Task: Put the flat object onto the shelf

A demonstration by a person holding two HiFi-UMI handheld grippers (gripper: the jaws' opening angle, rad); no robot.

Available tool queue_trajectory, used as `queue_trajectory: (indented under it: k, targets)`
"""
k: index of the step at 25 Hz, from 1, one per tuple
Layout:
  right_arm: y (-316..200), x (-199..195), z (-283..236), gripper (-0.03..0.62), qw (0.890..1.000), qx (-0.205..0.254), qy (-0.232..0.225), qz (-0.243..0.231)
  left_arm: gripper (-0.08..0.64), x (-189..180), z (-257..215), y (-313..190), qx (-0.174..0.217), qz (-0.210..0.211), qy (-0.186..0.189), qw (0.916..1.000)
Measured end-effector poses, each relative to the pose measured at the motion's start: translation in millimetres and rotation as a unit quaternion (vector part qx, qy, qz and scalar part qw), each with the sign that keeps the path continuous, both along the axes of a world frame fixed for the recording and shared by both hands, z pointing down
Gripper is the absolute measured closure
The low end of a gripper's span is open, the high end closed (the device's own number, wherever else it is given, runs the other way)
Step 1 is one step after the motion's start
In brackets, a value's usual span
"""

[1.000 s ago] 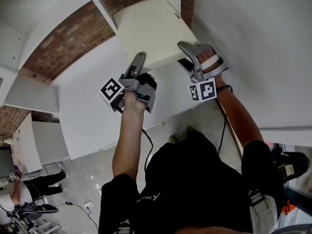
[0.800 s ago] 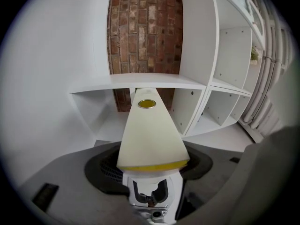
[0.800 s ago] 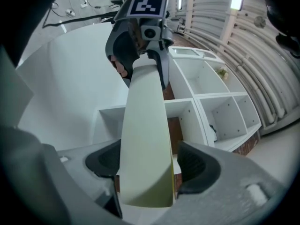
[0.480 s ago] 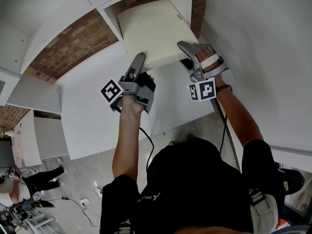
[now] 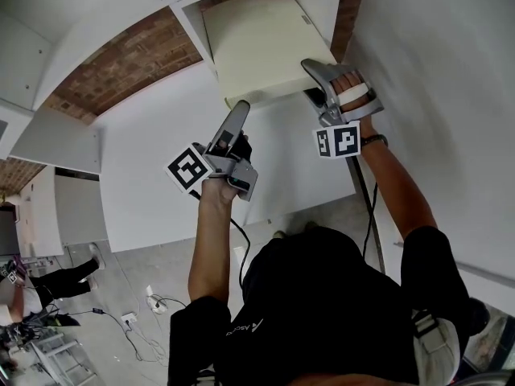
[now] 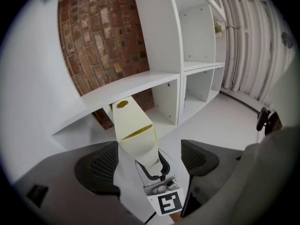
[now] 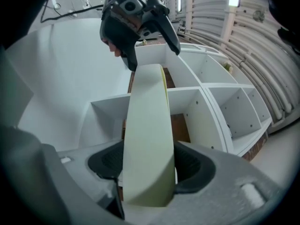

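The flat object [image 5: 261, 43] is a cream, cushion-like slab, its far part inside a compartment of the white shelf [image 5: 181, 6]. My right gripper [image 5: 322, 83] is shut on its near right edge; in the right gripper view the slab [image 7: 147, 125] fills the gap between both pads [image 7: 194, 165]. My left gripper [image 5: 235, 123] sits just below the slab's near left corner, apart from it, and its jaws are opening. In the left gripper view nothing touches its spread pads [image 6: 101, 168], and the slab [image 6: 131, 125] lies ahead, clamped by the right gripper [image 6: 157, 170].
A brick wall [image 5: 121, 63] shows behind the open shelf compartments. A plain white wall [image 5: 434, 95] stands close on the right. Further empty compartments [image 6: 199, 83] lie to the right of the slab. A person [image 5: 48, 276] and cables [image 5: 153, 304] are on the floor at lower left.
The slab has gone deeper into the shelf compartment. My left gripper has let go of its near edge and drawn back. The right gripper has kept its hold and moved forward with it.
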State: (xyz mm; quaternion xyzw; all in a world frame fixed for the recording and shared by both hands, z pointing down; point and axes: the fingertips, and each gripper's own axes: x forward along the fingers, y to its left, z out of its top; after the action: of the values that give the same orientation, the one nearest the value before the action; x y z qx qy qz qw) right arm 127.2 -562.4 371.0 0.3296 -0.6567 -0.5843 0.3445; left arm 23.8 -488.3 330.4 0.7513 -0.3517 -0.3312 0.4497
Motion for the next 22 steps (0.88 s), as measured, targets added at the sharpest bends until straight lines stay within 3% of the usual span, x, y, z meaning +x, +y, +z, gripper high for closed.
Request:
queue_trajectory:
  k: [5, 11, 15, 22]
  targets:
    - [-15, -5, 4, 0.296, 1.000, -0.002, 0.002, 0.006, 0.150, 2, -6, 20, 0.051, -0.015, -0.064, 0.9965]
    - [-29, -9, 5, 0.295, 1.000, -0.008, 0.006, 0.011, 0.152, 6, -26, 45, 0.114, -0.033, -0.184, 0.9757]
    - [-26, -9, 5, 0.272, 0.999, -0.031, -0.008, -0.002, 0.160, 11, -33, 55, 0.142, -0.047, -0.256, 0.9549]
    - [2, 6, -7, 0.258, 0.996, -0.071, -0.053, -0.013, 0.209, 16, -38, 63, 0.189, -0.085, -0.368, 0.9063]
